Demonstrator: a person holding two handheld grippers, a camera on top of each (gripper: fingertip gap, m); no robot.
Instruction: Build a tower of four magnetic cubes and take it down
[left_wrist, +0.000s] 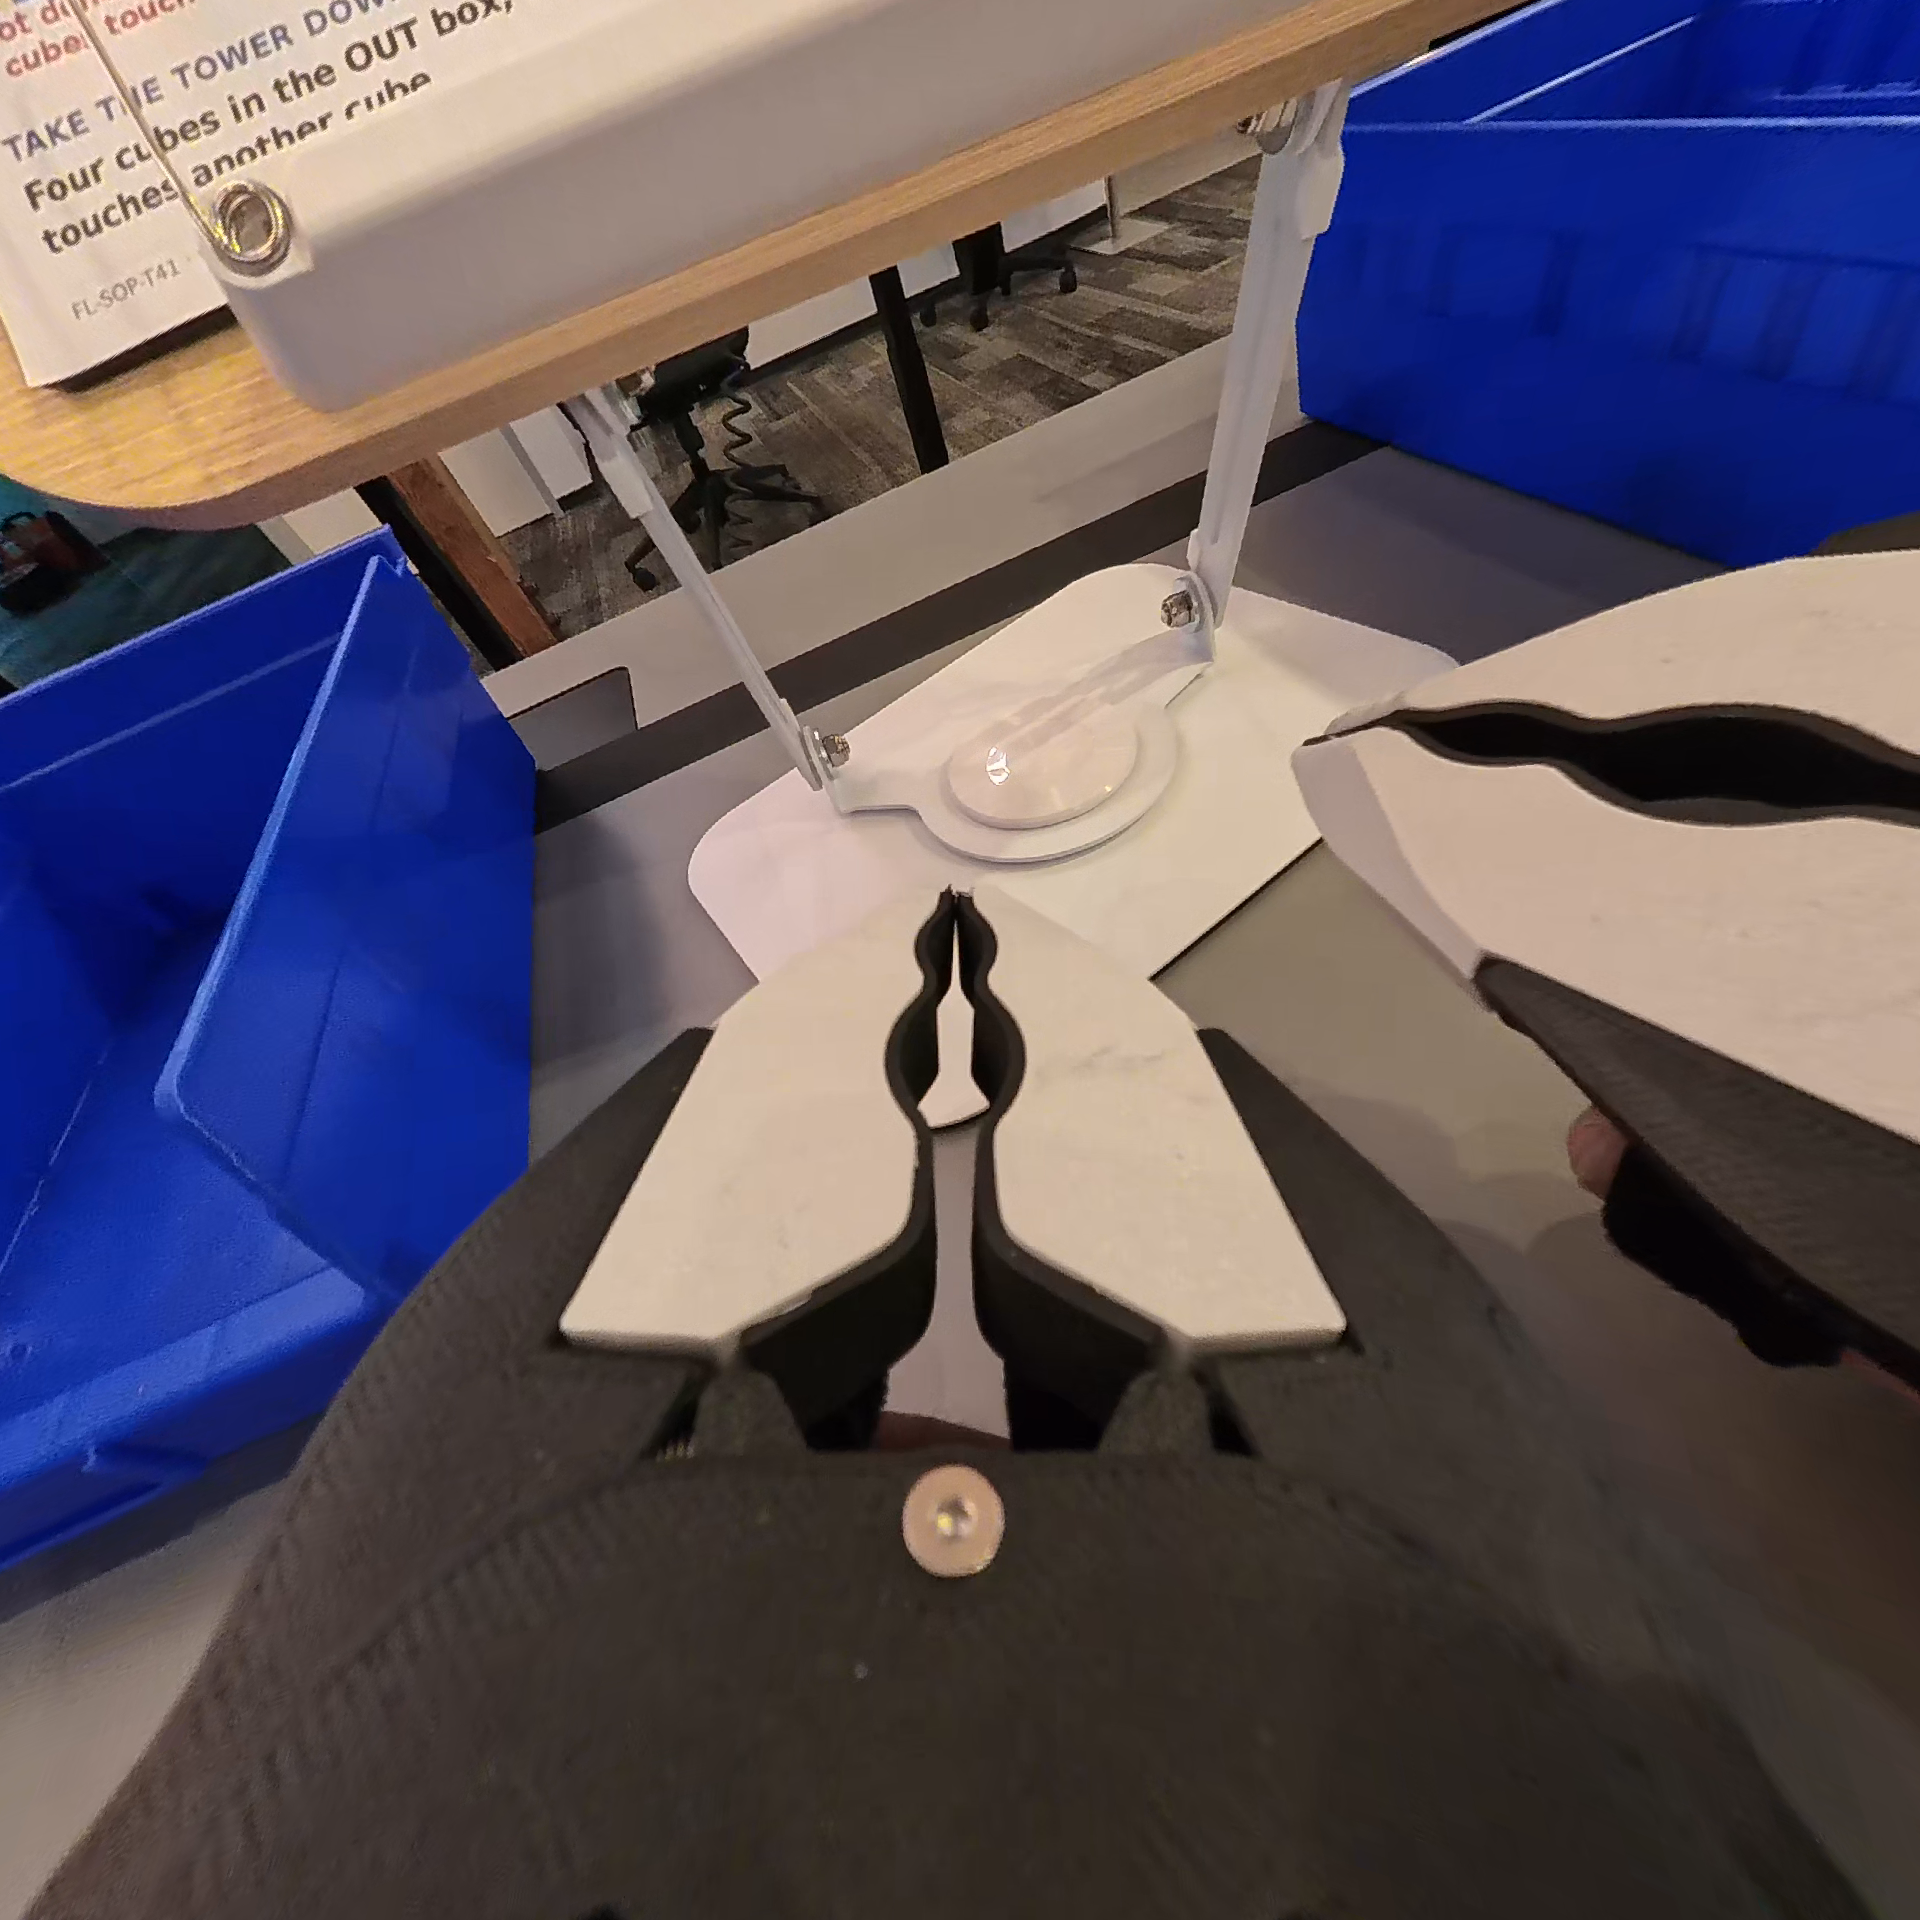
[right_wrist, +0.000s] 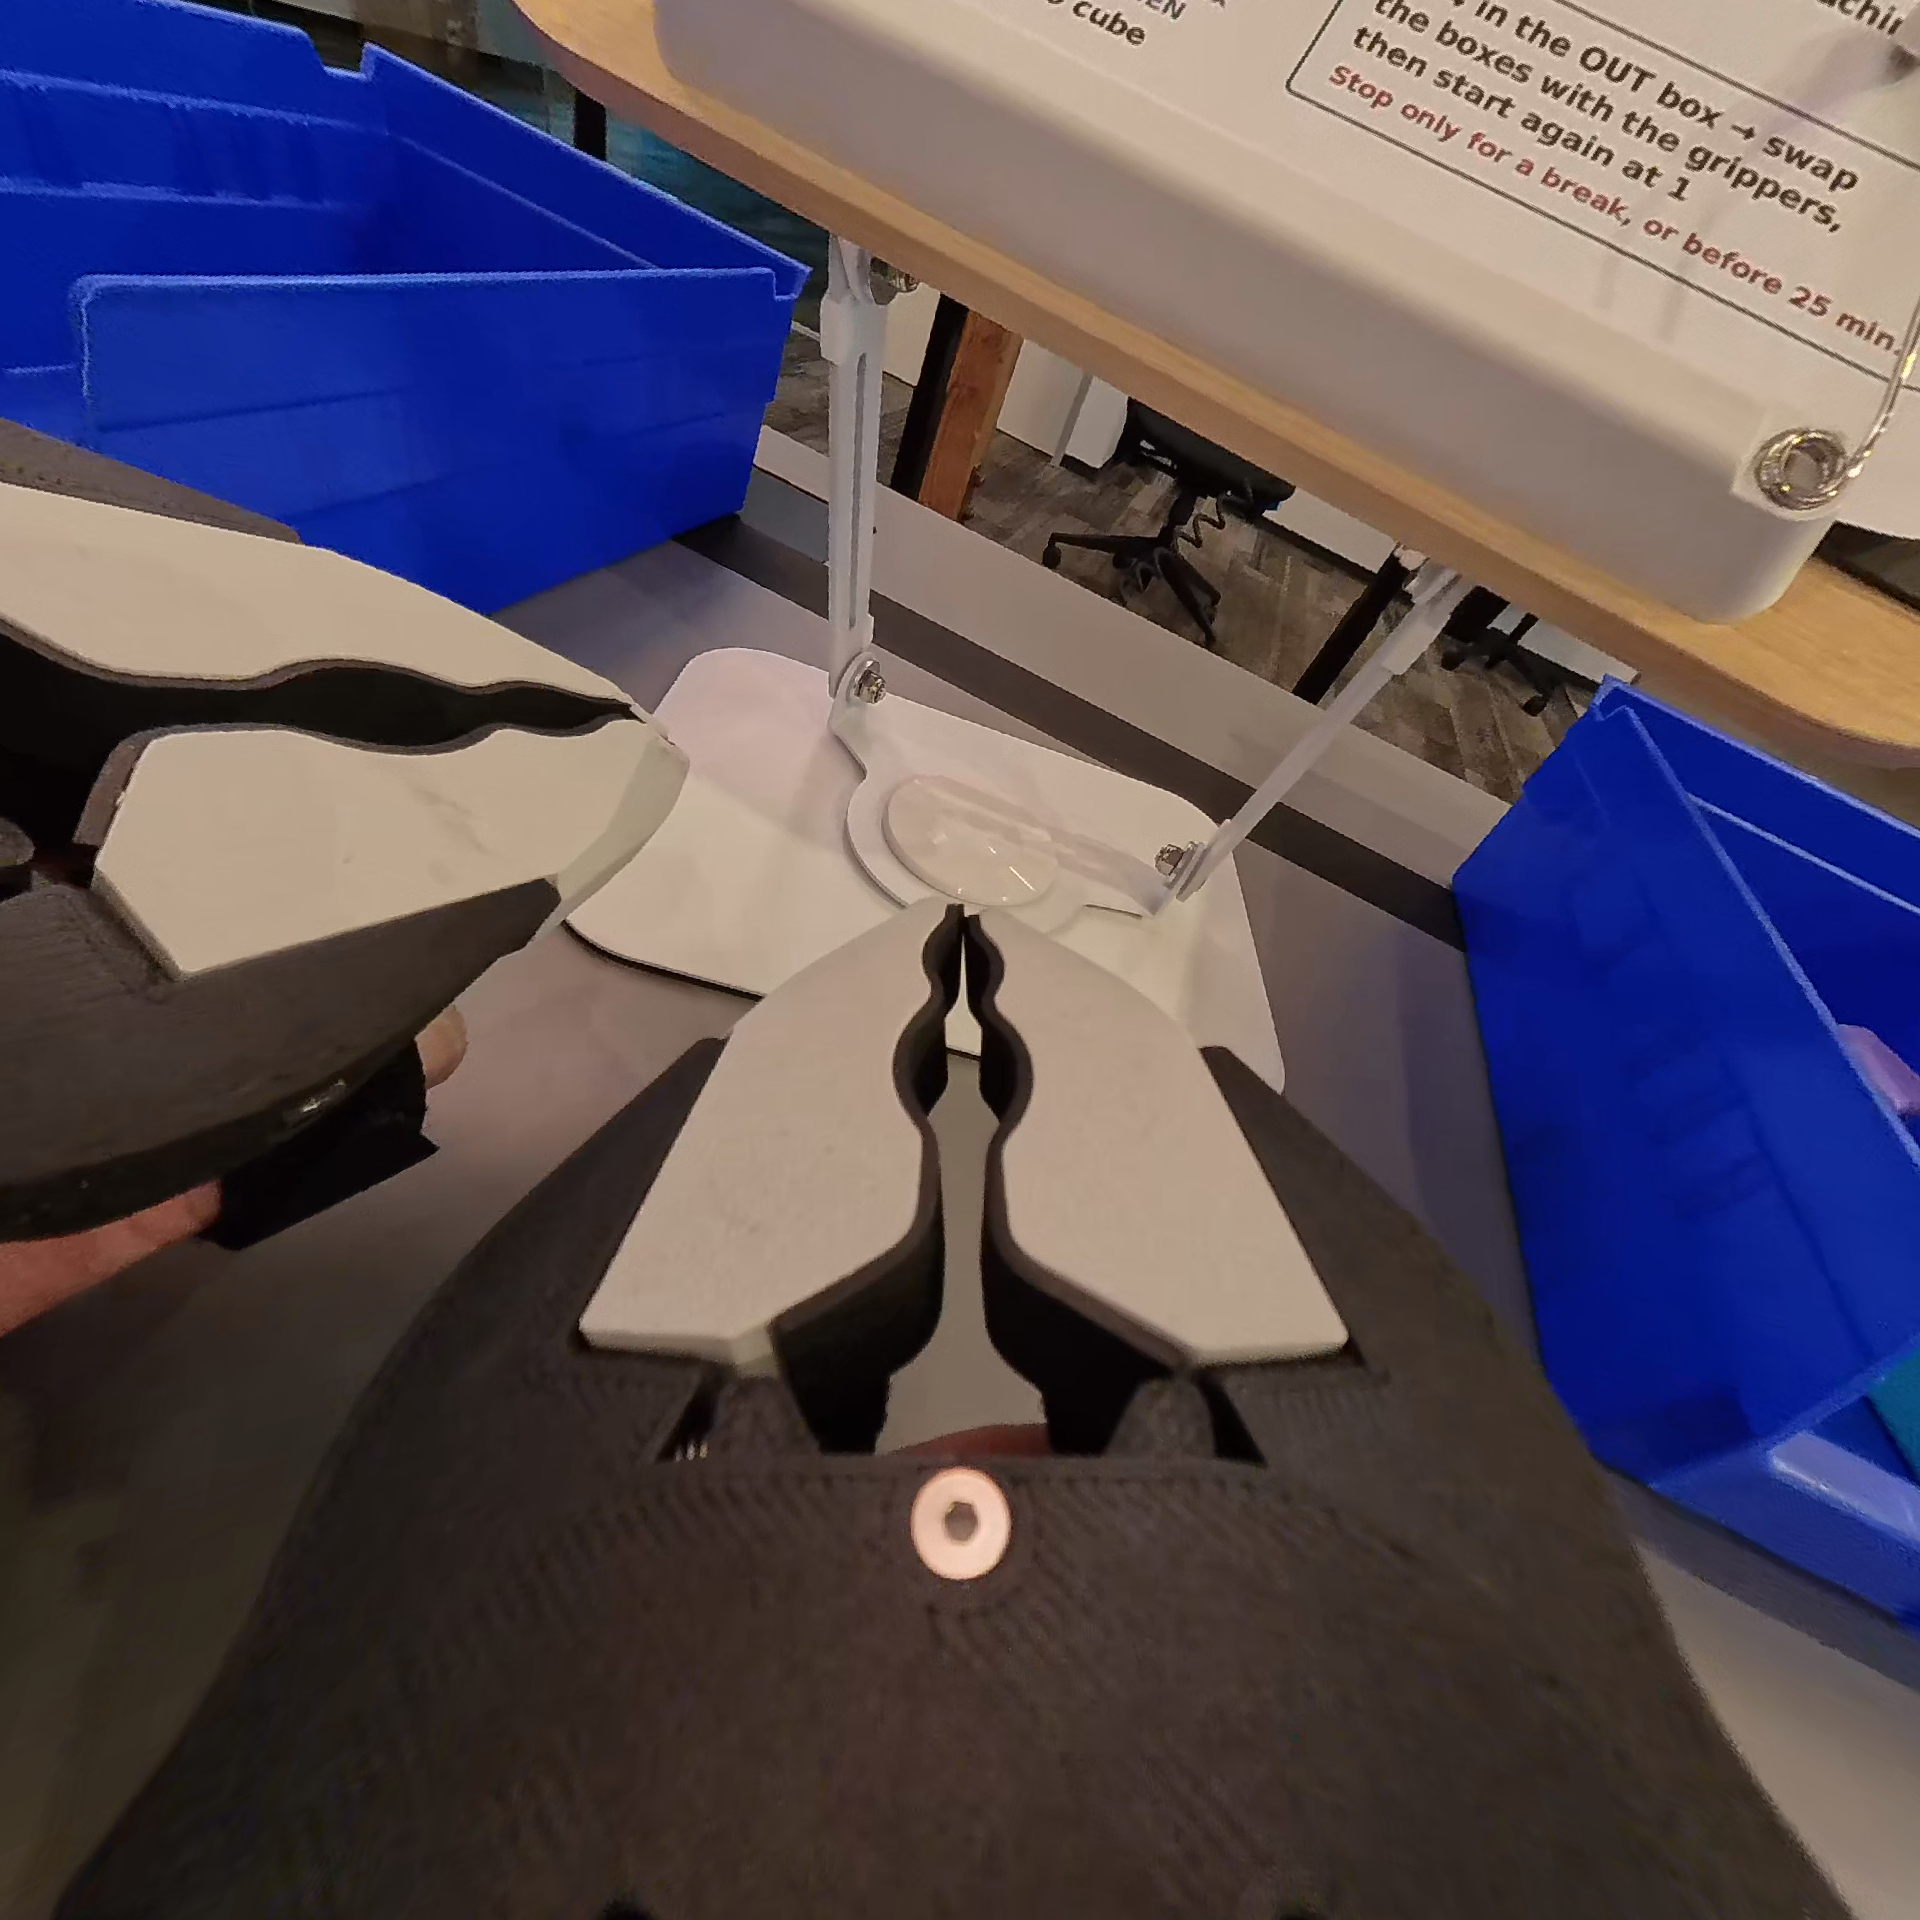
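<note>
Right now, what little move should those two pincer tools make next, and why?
Probably the right gripper should swing to the blue bin on its right and open. Both it and the left gripper have shut, empty jaws over the bare white plate, and coloured pieces show only in that bin.

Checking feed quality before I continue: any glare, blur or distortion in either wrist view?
Left wrist view: glare spot on the round white disc, wide-angle bending at the blue bin. Right wrist view: sharp centre, soft blur on the bin at right, both grippers' bases slightly soft.
</note>
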